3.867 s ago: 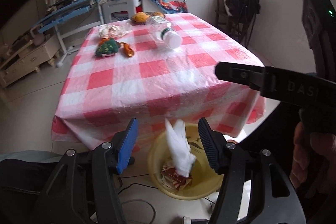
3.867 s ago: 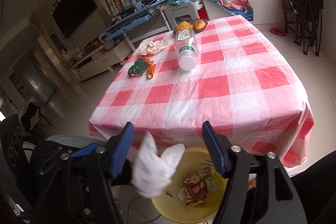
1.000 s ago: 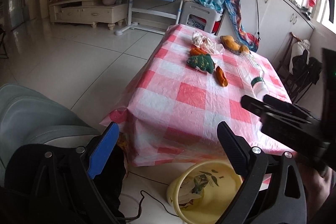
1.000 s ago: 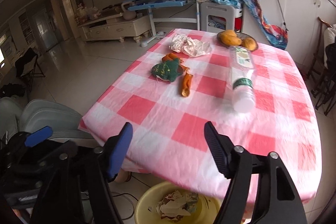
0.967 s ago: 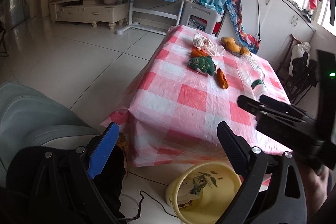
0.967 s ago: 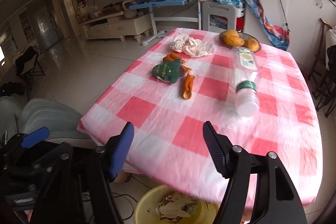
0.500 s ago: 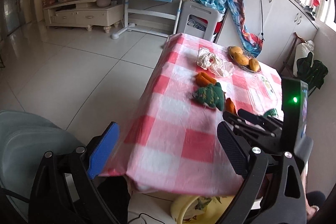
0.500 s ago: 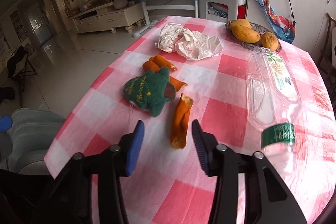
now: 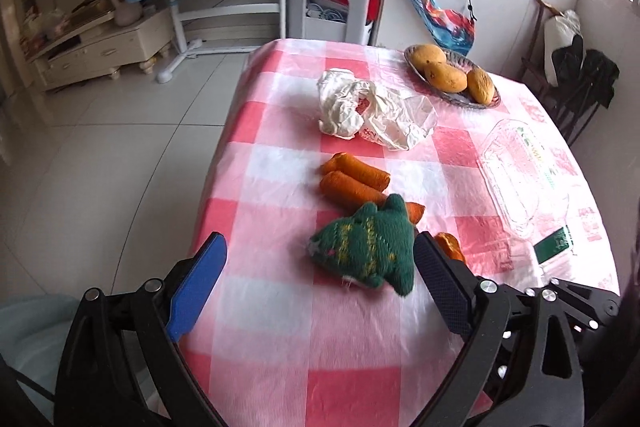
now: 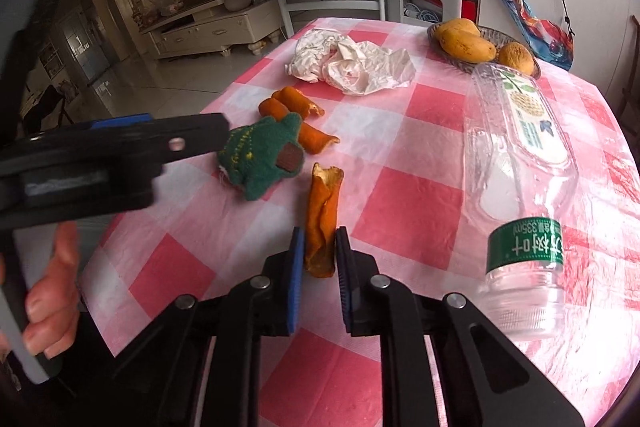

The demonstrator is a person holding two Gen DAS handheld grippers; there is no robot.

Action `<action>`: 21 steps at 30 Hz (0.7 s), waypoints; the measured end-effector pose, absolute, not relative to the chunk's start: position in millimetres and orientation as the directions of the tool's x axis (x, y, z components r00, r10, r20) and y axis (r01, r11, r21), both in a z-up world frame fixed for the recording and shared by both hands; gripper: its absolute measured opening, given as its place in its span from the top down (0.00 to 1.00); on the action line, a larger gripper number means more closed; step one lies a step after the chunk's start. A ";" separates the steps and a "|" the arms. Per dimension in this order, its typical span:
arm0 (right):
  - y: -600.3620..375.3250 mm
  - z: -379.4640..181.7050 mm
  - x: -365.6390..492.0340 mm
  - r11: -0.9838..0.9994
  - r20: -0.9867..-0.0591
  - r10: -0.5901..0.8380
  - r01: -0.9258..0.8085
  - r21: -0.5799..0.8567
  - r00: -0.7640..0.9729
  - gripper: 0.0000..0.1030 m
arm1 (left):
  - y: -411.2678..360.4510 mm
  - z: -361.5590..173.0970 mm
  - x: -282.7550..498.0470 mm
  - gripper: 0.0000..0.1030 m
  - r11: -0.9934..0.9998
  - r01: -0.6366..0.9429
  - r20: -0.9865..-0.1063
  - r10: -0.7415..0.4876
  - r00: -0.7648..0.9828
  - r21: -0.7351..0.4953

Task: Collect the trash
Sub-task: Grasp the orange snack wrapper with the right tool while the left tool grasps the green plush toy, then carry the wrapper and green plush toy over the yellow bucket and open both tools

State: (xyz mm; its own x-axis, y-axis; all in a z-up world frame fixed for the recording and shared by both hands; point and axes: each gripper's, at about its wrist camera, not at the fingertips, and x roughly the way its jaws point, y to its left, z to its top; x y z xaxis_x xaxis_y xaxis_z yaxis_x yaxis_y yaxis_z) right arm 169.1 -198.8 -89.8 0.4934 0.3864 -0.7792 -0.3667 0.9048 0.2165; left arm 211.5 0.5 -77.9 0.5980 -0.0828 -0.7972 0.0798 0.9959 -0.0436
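Observation:
A curled orange peel point(image 10: 322, 203) lies on the red-and-white checked tablecloth point(image 9: 280, 331). My right gripper point(image 10: 318, 237) is closing its jaws on the peel's near end, and both pads press on it. My left gripper point(image 9: 318, 241) hangs open and wide over a green knitted toy point(image 9: 364, 247), which lies between its fingers without touching them. More orange peel point(image 9: 352, 179) sits just beyond the toy. Farther back there is crumpled white paper point(image 9: 372, 111). An empty clear plastic bottle point(image 10: 520, 167) lies on its side at the right.
A dish of mangoes point(image 9: 452, 75) stands at the table's far end. The table's left edge point(image 9: 224, 155) drops to a tiled floor. Behind are a white stool point(image 9: 332, 3), a blue desk and cabinets. A hand point(image 10: 52, 291) holds the left gripper's handle.
The left gripper swung in from beside the table to over the green toy. The right gripper came down to the table and its jaws shut on the orange peel. The yellow basin left view.

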 end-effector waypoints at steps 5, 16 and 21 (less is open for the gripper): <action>-192.0 -88.3 163.1 0.905 -0.786 0.376 -0.379 0.196 0.491 0.84 | -12.9 -87.7 230.4 0.12 0.991 0.136 -0.799 -0.085 0.595 -0.004; -203.0 -90.3 161.7 0.899 -0.776 0.397 -0.377 0.222 0.490 0.85 | -15.0 -101.3 238.0 0.56 0.970 0.207 -0.833 -0.215 0.509 -0.125; -215.2 -89.8 151.6 0.899 -0.774 0.414 -0.349 0.264 0.479 0.85 | -7.0 -96.4 217.2 0.62 0.972 0.178 -0.839 -0.224 0.496 -0.154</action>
